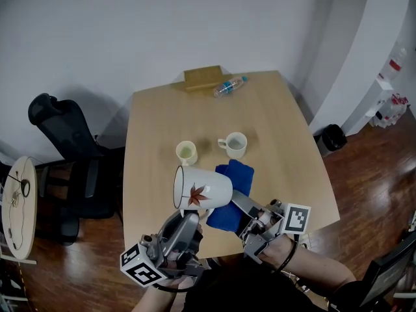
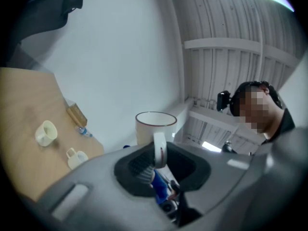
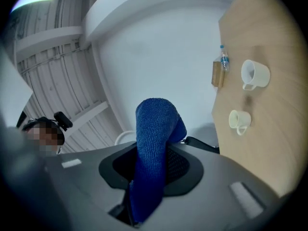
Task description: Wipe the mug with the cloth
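In the head view, a white mug [image 1: 203, 187] with a red leaf print is held on its side above the table's near edge, mouth to the left. My left gripper [image 1: 194, 217] is shut on the mug's handle. Through the left gripper view the mug [image 2: 155, 125] rises beyond the jaws, its handle [image 2: 159, 150] pinched between them. A blue cloth [image 1: 234, 192] hangs against the mug's right side, with my right gripper [image 1: 242, 208] shut on it. In the right gripper view the cloth [image 3: 154, 143] stands up out of the jaws.
Two small pale cups [image 1: 186, 152] [image 1: 233, 144] stand mid-table. A plastic bottle [image 1: 229, 86] and a wooden box [image 1: 203, 77] lie at the wooden table's [image 1: 292, 174] far edge. A black office chair [image 1: 65, 142] and a round side table [image 1: 16, 207] stand to the left.
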Demonstrator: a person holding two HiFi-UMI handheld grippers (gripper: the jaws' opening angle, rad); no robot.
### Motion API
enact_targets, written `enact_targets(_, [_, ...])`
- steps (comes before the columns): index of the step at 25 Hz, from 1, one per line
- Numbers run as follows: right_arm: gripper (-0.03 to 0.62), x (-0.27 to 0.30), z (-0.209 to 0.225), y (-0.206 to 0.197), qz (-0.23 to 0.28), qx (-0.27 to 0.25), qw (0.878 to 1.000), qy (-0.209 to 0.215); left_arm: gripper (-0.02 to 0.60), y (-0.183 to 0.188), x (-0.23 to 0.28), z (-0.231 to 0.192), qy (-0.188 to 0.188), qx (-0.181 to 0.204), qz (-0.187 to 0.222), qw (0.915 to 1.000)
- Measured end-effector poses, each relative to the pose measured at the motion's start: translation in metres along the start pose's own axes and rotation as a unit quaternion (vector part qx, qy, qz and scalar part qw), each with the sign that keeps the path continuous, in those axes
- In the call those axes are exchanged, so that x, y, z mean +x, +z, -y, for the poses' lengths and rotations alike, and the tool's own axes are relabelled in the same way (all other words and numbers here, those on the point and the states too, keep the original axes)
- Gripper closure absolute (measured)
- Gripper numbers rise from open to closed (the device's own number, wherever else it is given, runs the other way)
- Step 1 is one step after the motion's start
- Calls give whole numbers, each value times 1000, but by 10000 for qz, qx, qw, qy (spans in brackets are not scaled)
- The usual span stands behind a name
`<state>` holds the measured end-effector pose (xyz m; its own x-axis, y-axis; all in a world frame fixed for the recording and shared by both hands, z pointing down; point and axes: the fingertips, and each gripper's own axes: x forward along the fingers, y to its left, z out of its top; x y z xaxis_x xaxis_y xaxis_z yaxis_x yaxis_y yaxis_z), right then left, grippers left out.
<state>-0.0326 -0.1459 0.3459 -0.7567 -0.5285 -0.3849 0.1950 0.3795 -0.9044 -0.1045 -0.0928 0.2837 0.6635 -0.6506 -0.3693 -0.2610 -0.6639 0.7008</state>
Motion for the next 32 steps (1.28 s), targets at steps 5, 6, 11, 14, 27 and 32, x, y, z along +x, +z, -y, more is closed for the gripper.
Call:
enact_targets(5, [479, -6, -26, 25, 223, -196, 9989, 372, 520, -9, -10, -12, 215, 199, -255, 9992])
enact_targets(6, [479, -7, -29, 32, 298, -193, 9984, 446, 520, -10, -13, -14, 247, 215, -284, 9991])
enact_targets(11, [479, -26, -26, 77, 803, -377, 9955, 322, 520, -23, -27, -41, 984, 958, -669, 9883])
enact_targets(14, [479, -41, 9, 90, 425, -1397, 9856, -849, 520, -38, -43, -80, 1921, 1708, -1218, 9587])
enact_targets(27, [474, -180, 253, -2, -2897, -2130, 8115, -4606, 520, -145, -135, -231, 3594, 2705, -2536, 8564])
enact_targets(32, [471, -158, 268, -30, -2597, -886, 8796, -3885, 520, -163, -158, -257, 3960, 2420, -2566, 8478])
